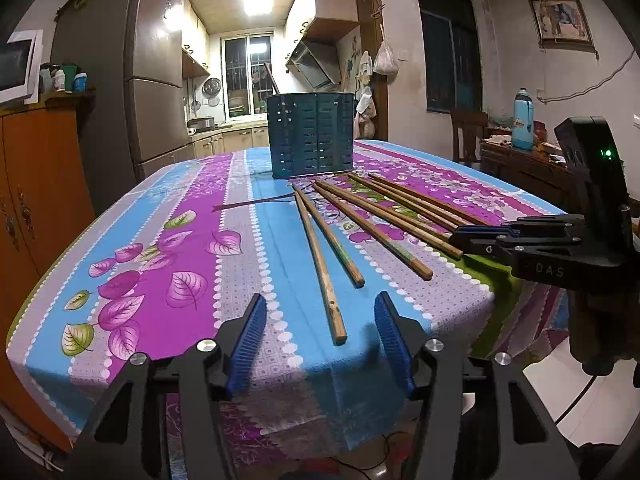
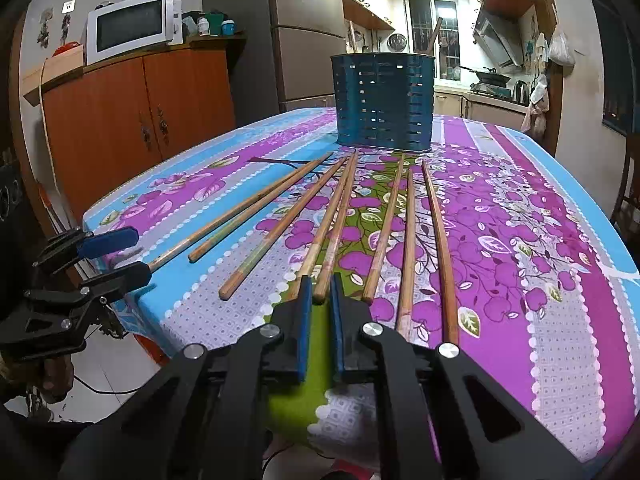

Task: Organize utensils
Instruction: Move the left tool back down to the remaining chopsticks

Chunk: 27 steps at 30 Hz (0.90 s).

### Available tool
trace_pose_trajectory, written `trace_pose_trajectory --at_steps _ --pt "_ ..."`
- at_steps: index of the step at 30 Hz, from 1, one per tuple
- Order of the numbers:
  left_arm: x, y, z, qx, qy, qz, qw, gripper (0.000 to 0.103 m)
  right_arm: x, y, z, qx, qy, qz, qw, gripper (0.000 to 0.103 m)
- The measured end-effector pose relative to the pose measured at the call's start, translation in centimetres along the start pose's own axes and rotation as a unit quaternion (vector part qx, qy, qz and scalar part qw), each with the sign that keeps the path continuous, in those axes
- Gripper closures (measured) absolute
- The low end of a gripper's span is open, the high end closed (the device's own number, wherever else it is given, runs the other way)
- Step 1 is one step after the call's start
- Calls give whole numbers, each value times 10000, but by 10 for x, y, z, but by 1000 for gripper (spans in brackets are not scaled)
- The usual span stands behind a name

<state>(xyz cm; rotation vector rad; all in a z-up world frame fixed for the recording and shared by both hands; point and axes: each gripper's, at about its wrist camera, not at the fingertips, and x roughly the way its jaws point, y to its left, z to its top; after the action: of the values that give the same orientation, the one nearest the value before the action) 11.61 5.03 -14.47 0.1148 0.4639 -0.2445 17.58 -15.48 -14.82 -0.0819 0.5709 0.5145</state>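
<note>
Several wooden chopsticks lie fanned on the flowered tablecloth, their tips toward a dark teal slotted utensil holder at the far end. The holder also shows in the left wrist view, with the chopsticks in front of it. My left gripper is open at the table's near edge, its jaws either side of the end of one chopstick, not touching it. My right gripper has its jaws closed narrowly around the near end of a middle chopstick.
An orange wooden cabinet with a microwave stands left of the table. A fridge is behind it. A side table with a blue flask and a chair stand to the right.
</note>
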Motion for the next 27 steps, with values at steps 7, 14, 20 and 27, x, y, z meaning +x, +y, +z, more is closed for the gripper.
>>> trace_pose_trajectory --at_steps 7,14,20,27 --pt "5 1 -4 -25 10 82 10000 63 -8 2 -5 114 -29 -42 9999 97" --pt "8 8 -4 -146 -44 225 9996 65 -12 13 -9 58 -130 -71 9999 96" --pt "10 3 -5 -147 -147 267 9994 65 -5 13 -10 39 -252 -214 9994 96" --pt "12 -3 -9 43 -371 364 9986 65 -5 14 -12 84 -329 -224 9992 95"
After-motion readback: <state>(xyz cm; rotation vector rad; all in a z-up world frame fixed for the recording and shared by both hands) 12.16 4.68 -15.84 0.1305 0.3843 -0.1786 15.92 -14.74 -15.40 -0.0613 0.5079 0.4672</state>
